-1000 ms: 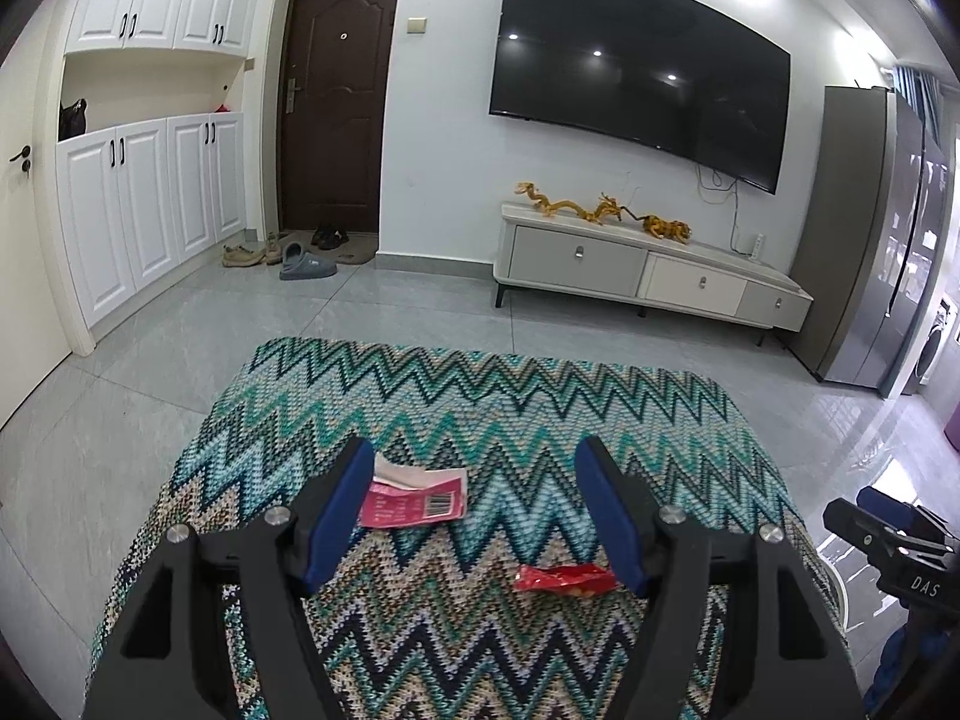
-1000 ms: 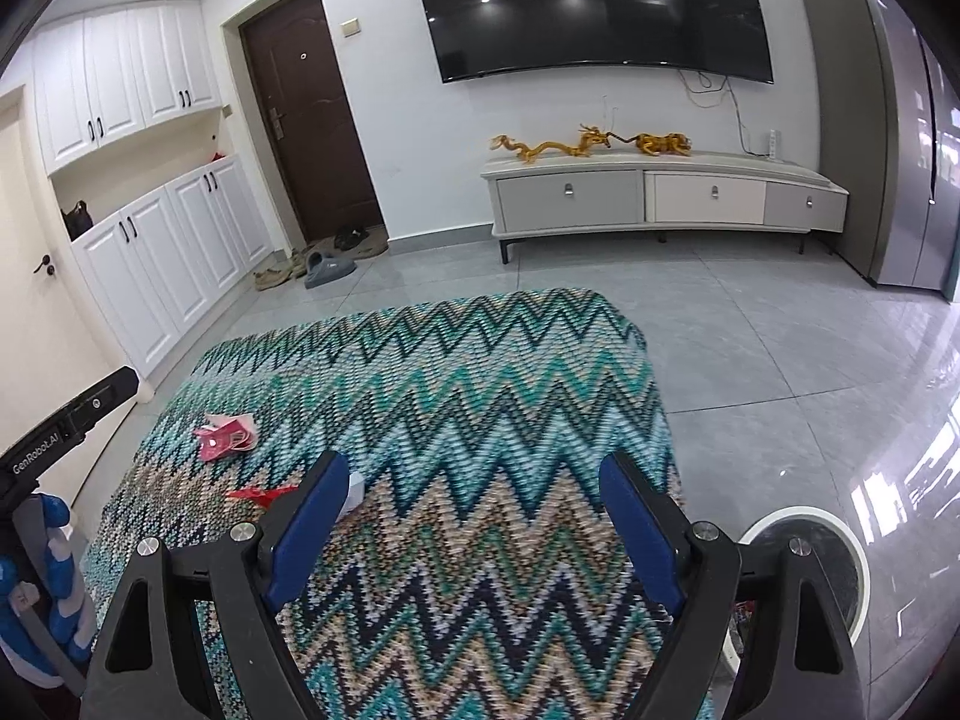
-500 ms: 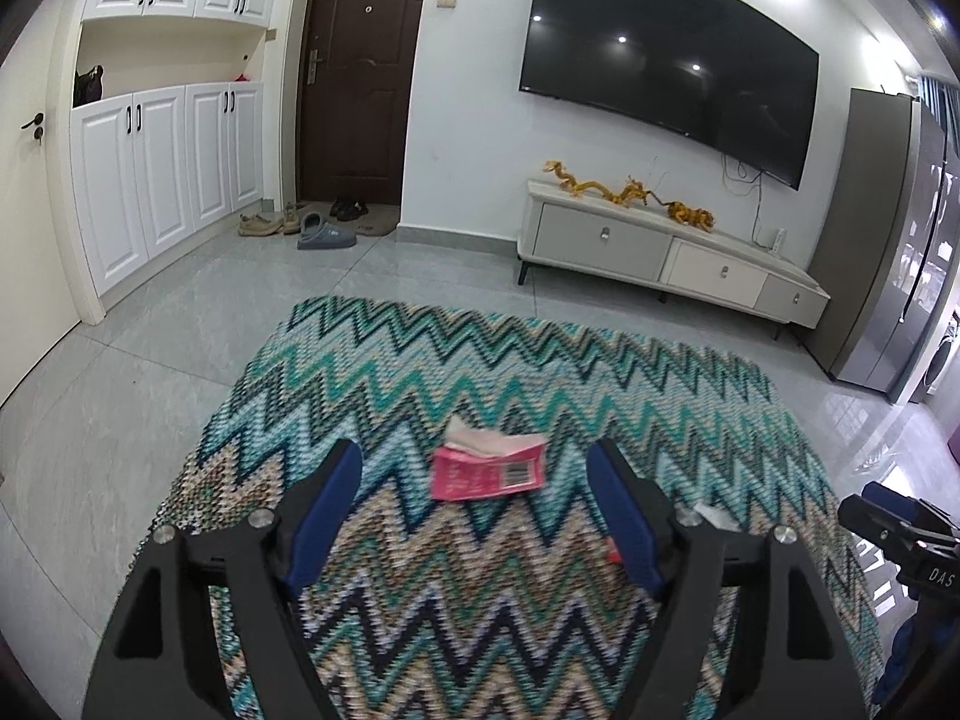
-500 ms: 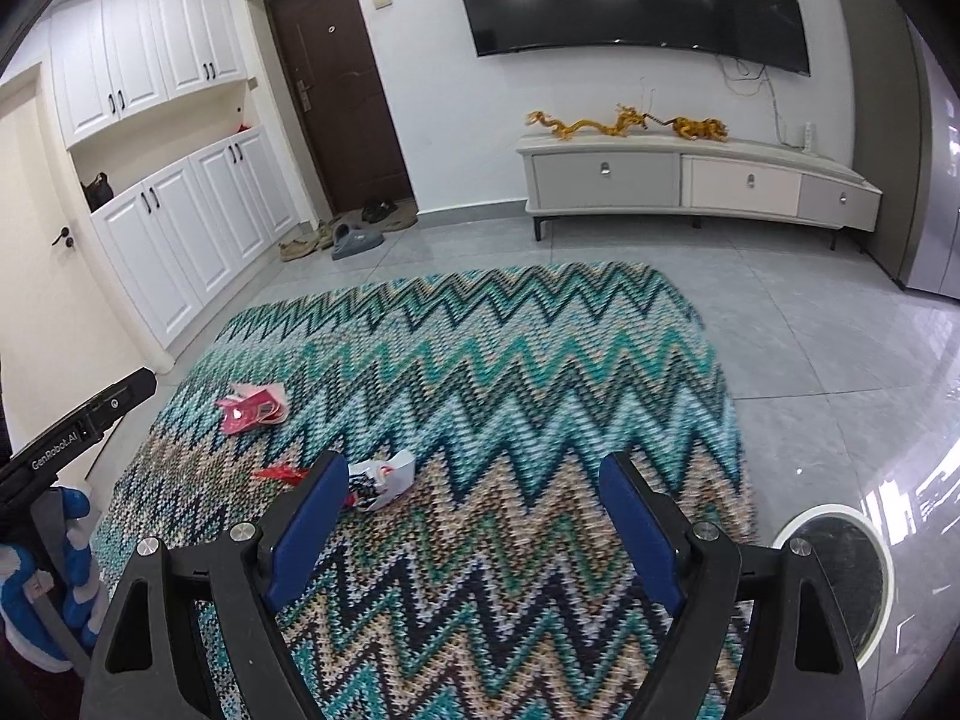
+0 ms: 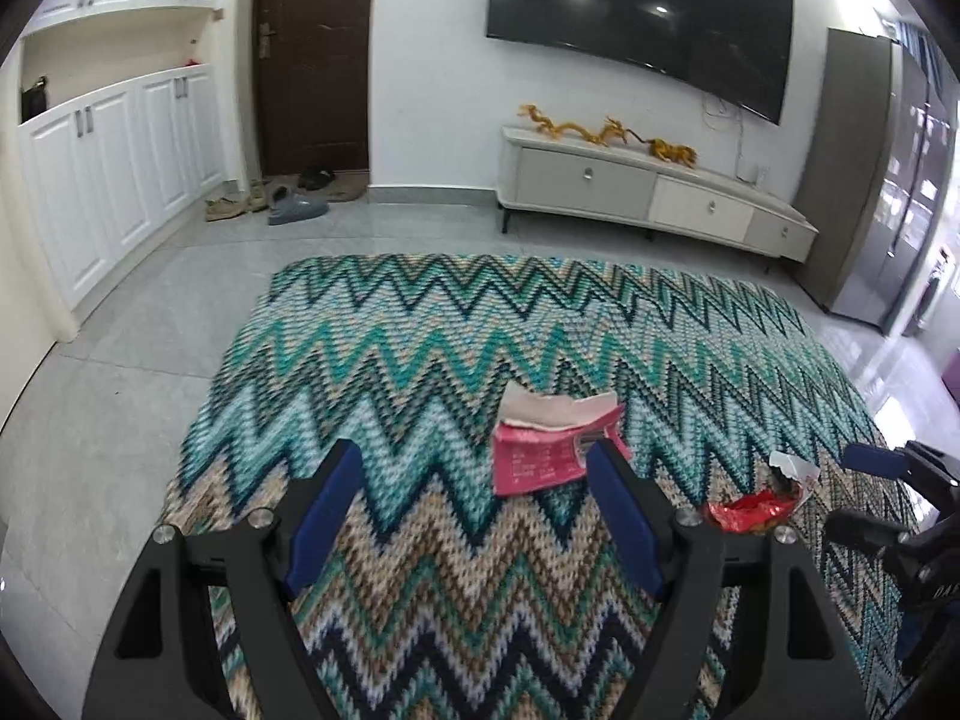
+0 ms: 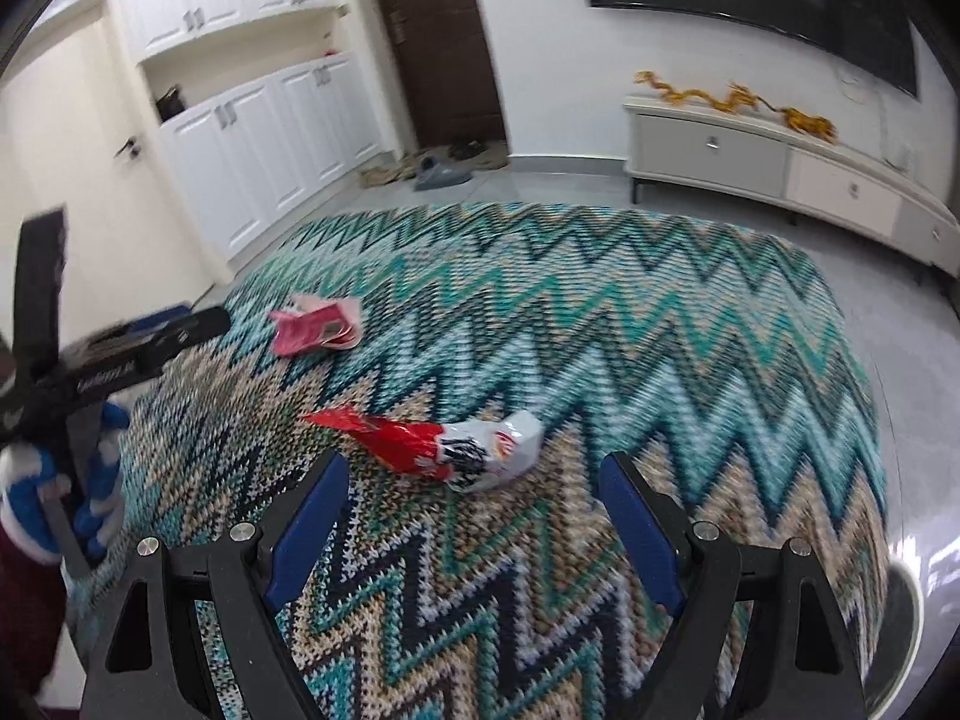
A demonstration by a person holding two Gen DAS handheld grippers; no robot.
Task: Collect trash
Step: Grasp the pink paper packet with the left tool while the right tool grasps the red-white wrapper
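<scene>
Blue pads line the black fingers of both grippers, and both sets of jaws are seen spread wide with nothing clasped between them. The left gripper (image 5: 474, 480) is held above the near part of the zigzag-patterned cloth (image 5: 420, 324), tilted downward. Just beyond its right finger, the pink packet (image 5: 549, 441) is found, torn open along its pale top edge; small print and a dark barcode-like patch are carried on its face, but none of it can be read. The packet lies left of the cloth's middle, well in from every edge.

The right gripper (image 6: 474, 489) is held over the near middle of the same cloth. Just ahead of its open jaws, the red and white wrapper (image 6: 444, 447) is laid crumpled, with black lettering and a small red logo on the white end; the words are too blurred to be made out. In the left wrist view the same wrapper is seen toward the cloth's right side, beside the other tool.

On the left gripper's black body, seen from the right wrist, white lettering is printed but smeared beyond reading. A blue-and-white striped sleeve (image 6: 36, 504) is visible beneath it.

Further out, a grey tiled floor (image 5: 120, 372), a low white TV cabinet (image 5: 654, 192) bearing golden dragon figures (image 5: 606, 135), a wall-mounted television (image 5: 642, 24), a dark brown door (image 5: 315, 54) and white cupboards (image 5: 120, 162) are shown.
</scene>
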